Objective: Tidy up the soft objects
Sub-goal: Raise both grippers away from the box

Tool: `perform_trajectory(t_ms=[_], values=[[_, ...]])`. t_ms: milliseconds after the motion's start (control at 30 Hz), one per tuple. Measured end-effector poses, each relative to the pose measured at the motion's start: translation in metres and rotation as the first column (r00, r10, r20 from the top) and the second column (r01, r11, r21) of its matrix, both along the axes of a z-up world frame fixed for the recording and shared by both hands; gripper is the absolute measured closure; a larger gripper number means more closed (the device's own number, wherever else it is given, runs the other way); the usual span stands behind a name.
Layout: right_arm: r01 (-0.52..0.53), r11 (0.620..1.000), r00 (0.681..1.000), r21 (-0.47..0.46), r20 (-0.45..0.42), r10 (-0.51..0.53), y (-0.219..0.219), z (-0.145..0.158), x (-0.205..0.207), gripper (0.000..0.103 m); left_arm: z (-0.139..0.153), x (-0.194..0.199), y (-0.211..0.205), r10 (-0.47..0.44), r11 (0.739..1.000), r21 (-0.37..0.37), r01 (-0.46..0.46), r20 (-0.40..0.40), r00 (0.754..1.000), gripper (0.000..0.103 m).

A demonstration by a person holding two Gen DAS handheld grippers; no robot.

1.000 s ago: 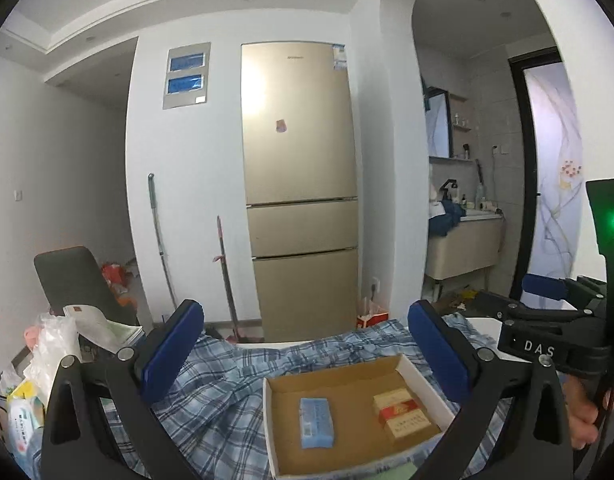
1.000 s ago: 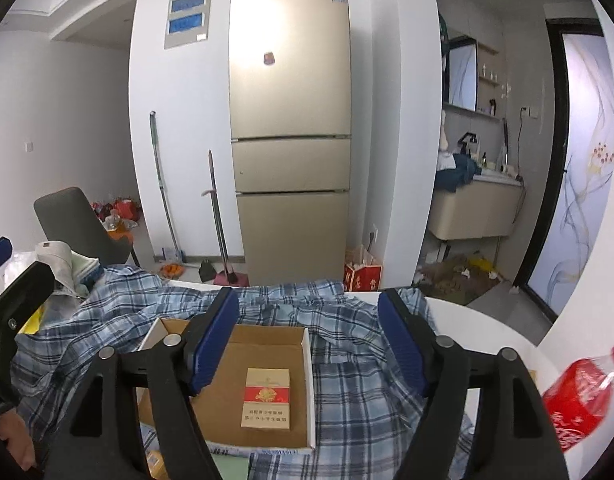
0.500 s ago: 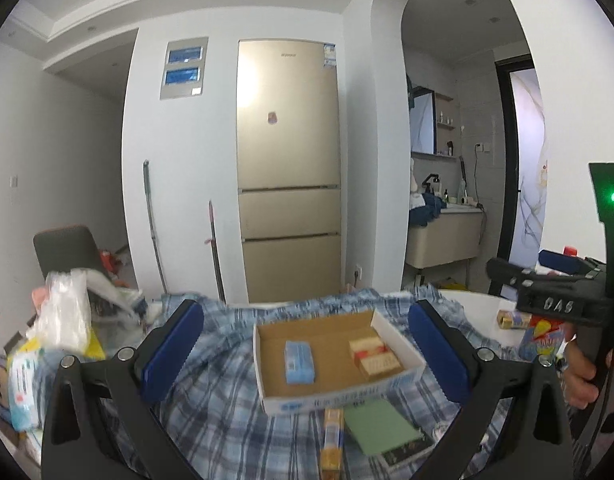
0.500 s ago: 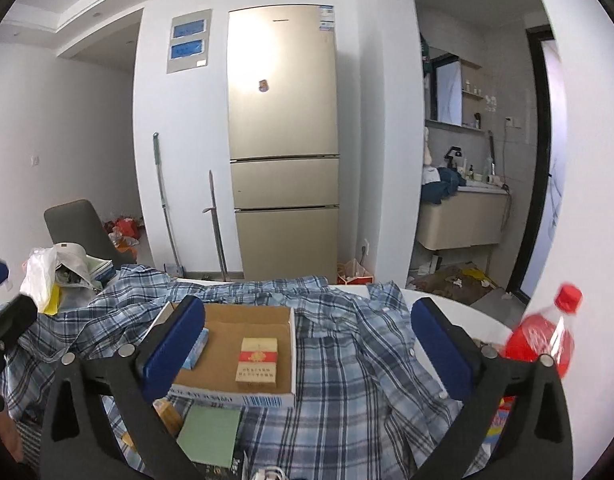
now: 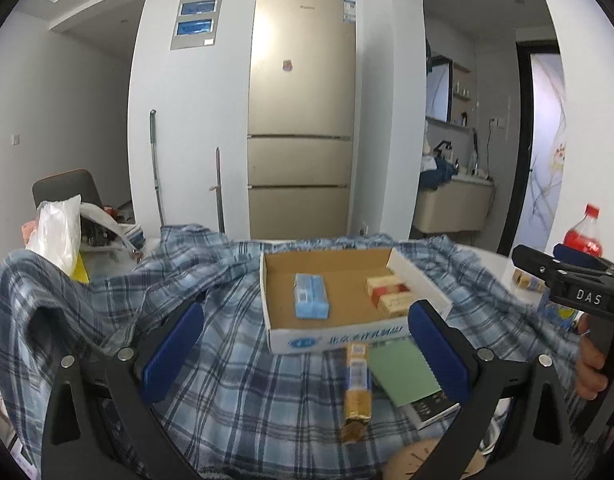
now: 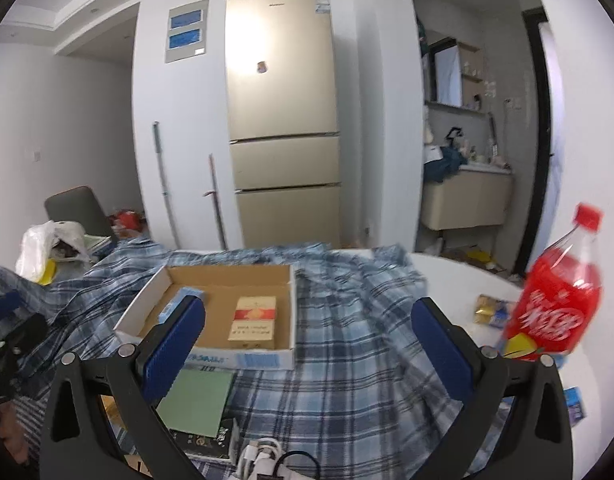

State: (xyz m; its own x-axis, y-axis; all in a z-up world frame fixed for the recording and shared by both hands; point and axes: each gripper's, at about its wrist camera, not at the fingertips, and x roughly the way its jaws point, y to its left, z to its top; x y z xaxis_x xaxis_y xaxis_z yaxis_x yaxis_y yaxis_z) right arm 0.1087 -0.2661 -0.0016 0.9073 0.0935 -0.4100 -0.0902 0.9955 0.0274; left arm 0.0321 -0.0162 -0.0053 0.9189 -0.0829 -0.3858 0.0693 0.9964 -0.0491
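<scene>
- We hold the left tongs (image 5: 303, 342) spread wide and empty above a rumpled blue plaid shirt (image 5: 235, 376) draped over the tabletop (image 6: 459, 276).
- Our right tongs (image 6: 307, 344) hang equally spread, gripping nothing, over the same shirt.
- On the shirt sits an open cardboard box (image 5: 339, 336) holding a blue packet (image 5: 311, 295) and a red-and-white pack (image 6: 254, 322).
- A green notebook (image 5: 403, 372) lies just before the box; a red soda bottle (image 6: 555, 300) stands to the right.
</scene>
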Motion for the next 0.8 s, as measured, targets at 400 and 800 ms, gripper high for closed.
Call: perform_trajectory(t_ms=[400,800], values=[[-0.027,0.998,0.998,-0.052,-0.05,0.025,0.005,-0.018,-0.001,0.0,-0.01,0.005,-0.004,-0.016,1.0,0.0,0.016,-0.038,0.999,0.0],[-0.034,0.997,0.998,-0.069,-0.049,0.031,0.011,-0.019,-0.003,0.0,-0.023,0.024,-0.005,-0.041,0.999,-0.007,0.04,-0.15,0.988,0.0]])
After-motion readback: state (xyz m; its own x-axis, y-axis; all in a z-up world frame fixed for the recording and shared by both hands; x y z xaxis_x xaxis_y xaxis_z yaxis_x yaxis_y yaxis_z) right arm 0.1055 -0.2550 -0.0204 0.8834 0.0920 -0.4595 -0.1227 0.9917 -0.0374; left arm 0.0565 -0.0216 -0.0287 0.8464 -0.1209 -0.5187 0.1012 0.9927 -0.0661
